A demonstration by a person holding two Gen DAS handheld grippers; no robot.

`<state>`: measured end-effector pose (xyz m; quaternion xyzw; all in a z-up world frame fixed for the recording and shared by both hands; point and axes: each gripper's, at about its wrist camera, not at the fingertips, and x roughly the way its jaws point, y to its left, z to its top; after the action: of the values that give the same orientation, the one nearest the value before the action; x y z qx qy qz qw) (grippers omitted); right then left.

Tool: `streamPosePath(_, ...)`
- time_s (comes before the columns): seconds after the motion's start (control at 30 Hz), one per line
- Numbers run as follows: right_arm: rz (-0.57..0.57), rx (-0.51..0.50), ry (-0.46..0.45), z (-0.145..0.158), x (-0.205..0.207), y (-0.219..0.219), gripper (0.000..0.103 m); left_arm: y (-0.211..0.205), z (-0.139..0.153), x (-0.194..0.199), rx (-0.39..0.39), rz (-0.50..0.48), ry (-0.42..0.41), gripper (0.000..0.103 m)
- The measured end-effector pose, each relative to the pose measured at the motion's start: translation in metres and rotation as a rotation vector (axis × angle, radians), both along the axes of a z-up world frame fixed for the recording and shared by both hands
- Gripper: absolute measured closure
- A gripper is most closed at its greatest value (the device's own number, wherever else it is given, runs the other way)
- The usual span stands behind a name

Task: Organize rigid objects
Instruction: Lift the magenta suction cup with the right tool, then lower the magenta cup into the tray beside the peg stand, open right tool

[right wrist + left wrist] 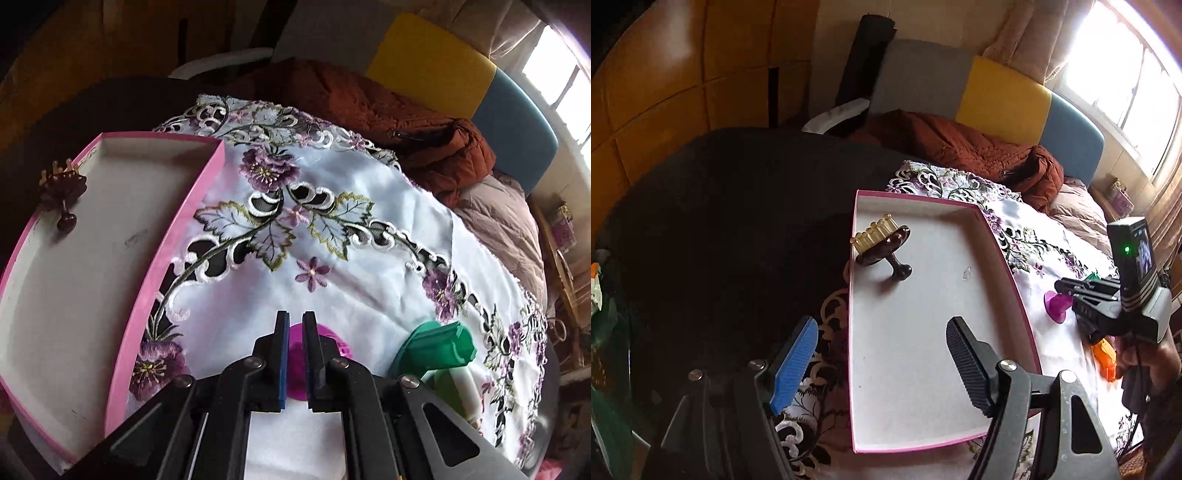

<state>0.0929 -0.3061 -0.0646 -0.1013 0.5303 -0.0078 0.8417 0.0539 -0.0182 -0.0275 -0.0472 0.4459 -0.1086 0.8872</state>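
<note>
The right hand-held gripper (294, 321) pinches the stem of a magenta suction-cup piece (332, 341) over the embroidered floral cloth (332, 229), with a green plastic object (439, 349) just beside it. The left hand-held gripper (882, 332) is spread wide and empty above the pink-rimmed shallow box (1008, 266), where a brown scalp massager (882, 245) lies near the far left corner.

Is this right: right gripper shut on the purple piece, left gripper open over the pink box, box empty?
Not quite: the pink box isn't empty. The left wrist view shows a brown scalp massager lying in its far corner. The rest holds: right gripper shut on the purple piece, left gripper open over the box.
</note>
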Motion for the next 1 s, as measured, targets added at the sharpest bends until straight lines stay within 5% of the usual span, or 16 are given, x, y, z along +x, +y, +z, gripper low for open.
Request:
streamPosePath(0.37, -0.136, 0.176, -0.028, 0.029, -0.003, -0.059, 0.095, 0.003, -0.002, -0.01, -0.052, -0.025, 0.009, 0.03)
streamPosePath(0.43, -0.145, 0.208, -0.021, 0.034, 0.0, -0.067, 0.084, 0.001, -0.004, -0.011, -0.054, -0.027, 0.015, 0.03)
streamPosePath(0.5, -0.155, 0.222, 0.002, 0.033, 0.003, -0.071, 0.055, 0.0, -0.005, -0.011, -0.058, -0.031, 0.02, 0.03)
streamPosePath(0.57, -0.166, 0.242, 0.0, 0.029, 0.001, -0.071, 0.048, 0.0, -0.006, -0.011, -0.062, -0.03, 0.022, 0.03)
streamPosePath(0.77, -0.176, 0.19, 0.038, -0.008, -0.001, -0.054, 0.051, -0.002, -0.012, -0.01, -0.063, -0.036, 0.04, 0.03)
streamPosePath(0.8, -0.177, 0.151, 0.049, -0.016, 0.001, -0.051, 0.068, -0.002, -0.012, -0.01, -0.062, -0.036, 0.042, 0.03)
streamPosePath(1.0, -0.161, 0.079, 0.014, -0.017, -0.001, -0.043, 0.069, 0.0, -0.011, -0.013, -0.038, -0.031, 0.019, 0.03)
